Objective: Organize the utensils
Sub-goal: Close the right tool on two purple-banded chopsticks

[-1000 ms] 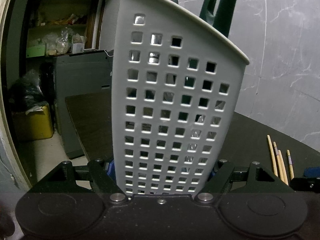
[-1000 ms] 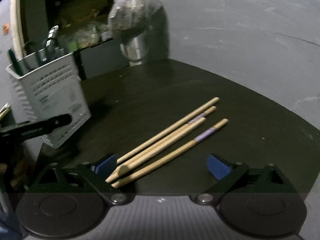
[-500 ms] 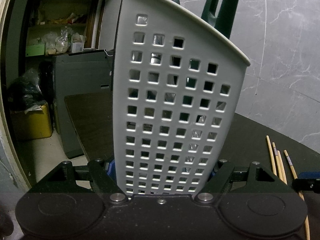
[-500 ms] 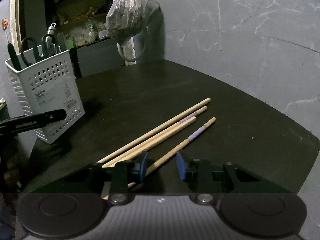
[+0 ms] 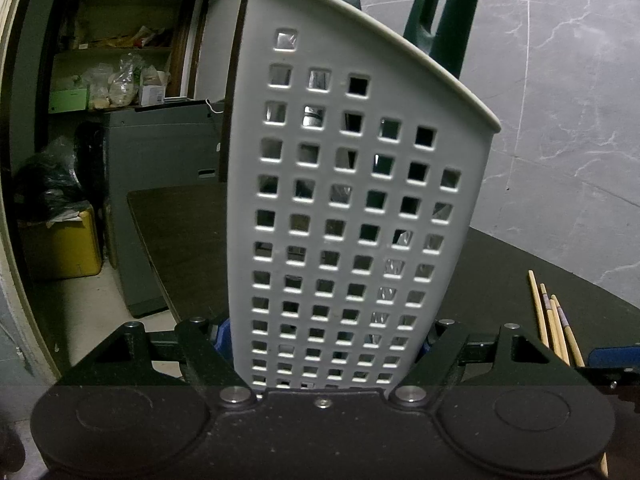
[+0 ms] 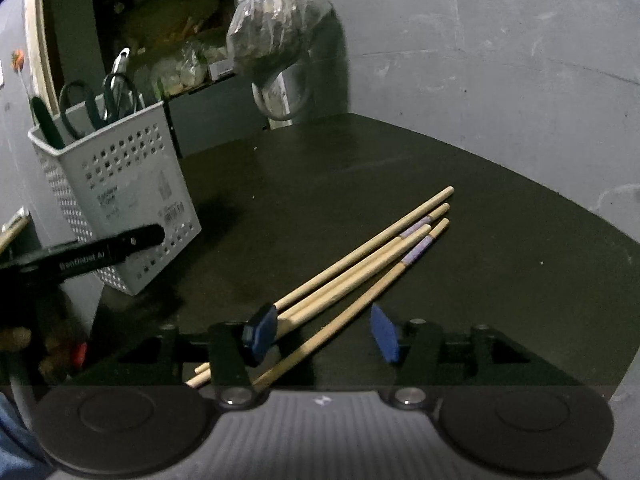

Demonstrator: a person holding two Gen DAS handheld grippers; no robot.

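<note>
Resting on a dark table [image 6: 328, 168], four wooden chopsticks [image 6: 360, 264] lie side by side, their near ends under the right gripper [image 6: 320, 330]. Its jaws have just been opening and stand apart, one chopstick passing between the blue pads without being pressed. To the left the white perforated caddy [image 6: 120, 200] stands near the table's edge, with the left gripper [image 5: 324, 340] clamped on its lower walls. The left wrist view alone shows a yellow bin [image 5: 64, 244] on the floor and cluttered shelves [image 5: 116, 76] beyond; the right wrist view alone shows a plastic bag [image 6: 276, 20] hanging by the grey wall [image 6: 500, 60]. Open tabletop lies between caddy and chopsticks.
</note>
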